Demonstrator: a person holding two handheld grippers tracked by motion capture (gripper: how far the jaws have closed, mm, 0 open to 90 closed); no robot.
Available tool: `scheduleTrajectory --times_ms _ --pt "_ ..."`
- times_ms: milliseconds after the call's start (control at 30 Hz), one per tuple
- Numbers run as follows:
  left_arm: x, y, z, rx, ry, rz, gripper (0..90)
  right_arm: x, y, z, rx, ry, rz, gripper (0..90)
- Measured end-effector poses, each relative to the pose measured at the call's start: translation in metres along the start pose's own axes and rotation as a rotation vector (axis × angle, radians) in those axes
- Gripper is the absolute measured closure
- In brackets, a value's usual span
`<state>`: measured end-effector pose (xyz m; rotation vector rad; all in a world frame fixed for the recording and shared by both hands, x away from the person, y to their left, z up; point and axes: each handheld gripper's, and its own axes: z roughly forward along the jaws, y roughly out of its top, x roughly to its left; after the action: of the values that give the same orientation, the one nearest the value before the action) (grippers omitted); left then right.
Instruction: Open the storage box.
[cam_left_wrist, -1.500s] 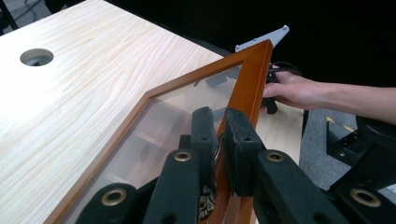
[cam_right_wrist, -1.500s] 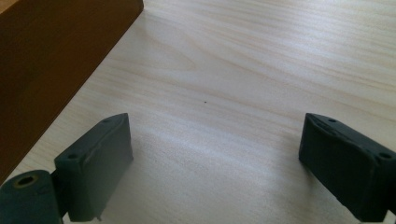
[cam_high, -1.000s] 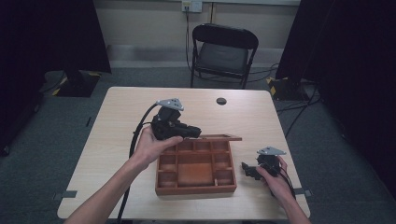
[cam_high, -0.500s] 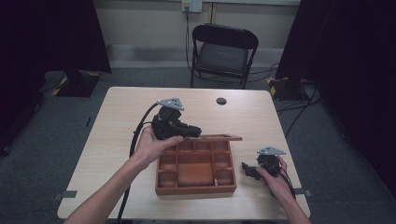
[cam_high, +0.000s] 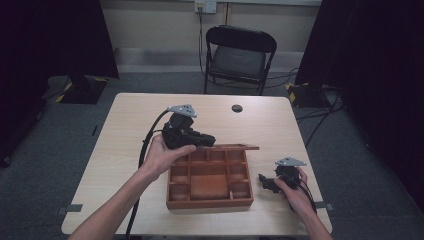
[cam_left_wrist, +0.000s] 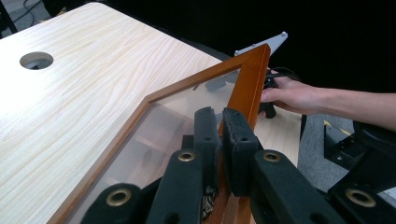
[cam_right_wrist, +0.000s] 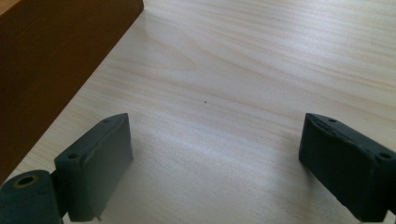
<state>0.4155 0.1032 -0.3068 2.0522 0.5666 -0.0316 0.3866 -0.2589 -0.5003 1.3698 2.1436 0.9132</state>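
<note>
Left gripper (cam_high: 207, 142) pinches the box lid (cam_high: 235, 147), raised upright along the far edge; right gripper (cam_high: 263, 181) gapes empty

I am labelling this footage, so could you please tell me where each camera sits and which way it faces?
High view: above the person's side, looking forward and down at the table and wooden box; both forearms show.
Left gripper view: on the left gripper, looking along its jaws clamped on the box lid; the other hand beyond.
Right gripper view: on the right gripper, jaws apart, low over the tabletop.
Shared: all three show the box.
</note>
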Motion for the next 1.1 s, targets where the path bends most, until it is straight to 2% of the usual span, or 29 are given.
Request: scheduleTrajectory --times_ms 1100 --pt "0.0001 0.001 0.001 0.006 0.002 -0.001 84.8 0.0 0.0 0.0 0.0 0.0 0.0 8.8"
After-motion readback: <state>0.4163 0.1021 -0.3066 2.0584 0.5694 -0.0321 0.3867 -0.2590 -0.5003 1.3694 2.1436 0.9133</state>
